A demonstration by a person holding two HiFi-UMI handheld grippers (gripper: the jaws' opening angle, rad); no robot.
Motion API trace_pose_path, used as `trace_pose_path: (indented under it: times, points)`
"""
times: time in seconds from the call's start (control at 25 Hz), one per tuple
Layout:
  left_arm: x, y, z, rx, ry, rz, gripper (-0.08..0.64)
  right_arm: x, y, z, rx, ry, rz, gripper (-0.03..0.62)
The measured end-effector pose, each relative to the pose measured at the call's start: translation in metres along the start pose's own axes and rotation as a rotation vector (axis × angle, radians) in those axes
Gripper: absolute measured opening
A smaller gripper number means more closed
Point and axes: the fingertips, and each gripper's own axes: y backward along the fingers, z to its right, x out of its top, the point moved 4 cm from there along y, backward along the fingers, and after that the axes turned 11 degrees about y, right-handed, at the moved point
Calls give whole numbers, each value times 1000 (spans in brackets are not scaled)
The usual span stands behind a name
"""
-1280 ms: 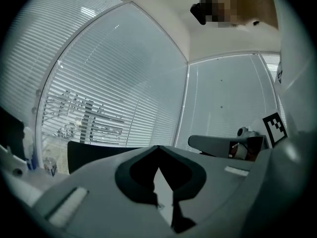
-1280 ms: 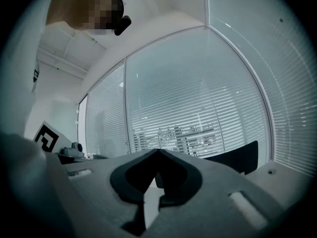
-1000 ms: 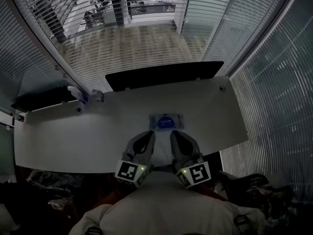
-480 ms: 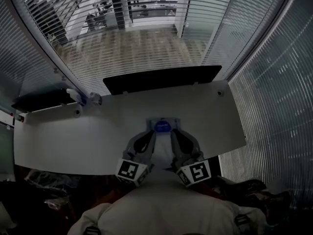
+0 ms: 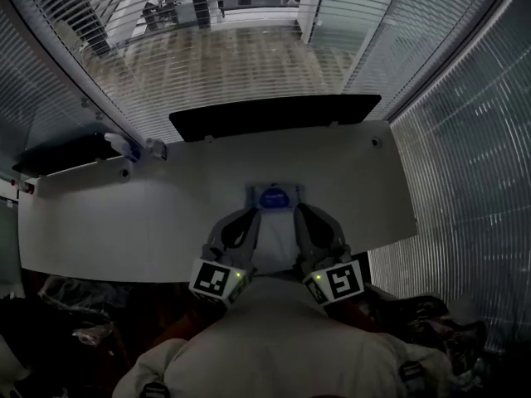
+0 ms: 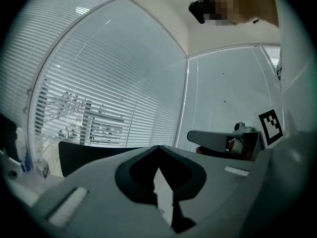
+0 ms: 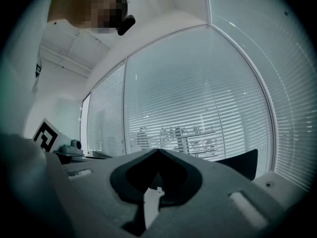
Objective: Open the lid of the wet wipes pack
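The wet wipes pack (image 5: 275, 197) lies flat on the white table (image 5: 166, 214), pale with a blue oval on top. My left gripper (image 5: 254, 213) and right gripper (image 5: 297, 210) lie side by side just in front of it. Their tips flank its near corners and hide its near edge. Whether they touch it I cannot tell. In the left gripper view the left gripper's (image 6: 158, 148) jaws meet at a point with nothing between them. The right gripper (image 7: 157, 150) looks the same in its own view. Neither gripper view shows the pack.
A black panel (image 5: 274, 114) stands along the table's far edge. Small bottles (image 5: 124, 148) and a dark object (image 5: 58, 157) sit at the far left. Slatted blinds enclose the far and right sides. The table's near edge runs under my grippers.
Both grippers have crept forward to the pack; their tips now cover its near edge, where a gap showed before. The jaws stay closed.
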Motion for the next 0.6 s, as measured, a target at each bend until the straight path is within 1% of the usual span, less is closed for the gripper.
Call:
trace_pose_path:
  times: [0.16,0.32,0.6]
  points:
    - [-10,1,-10,24,29,-28,3,-8,-2,-3,5,17,-38,2]
    - [-11,-4,-23,36,36,-23,3,-20,-10,-5,16,31,-76,0]
    - [-47,-7,-46,67,89,-79,3,-49,-21,-9,53,95,-136,2]
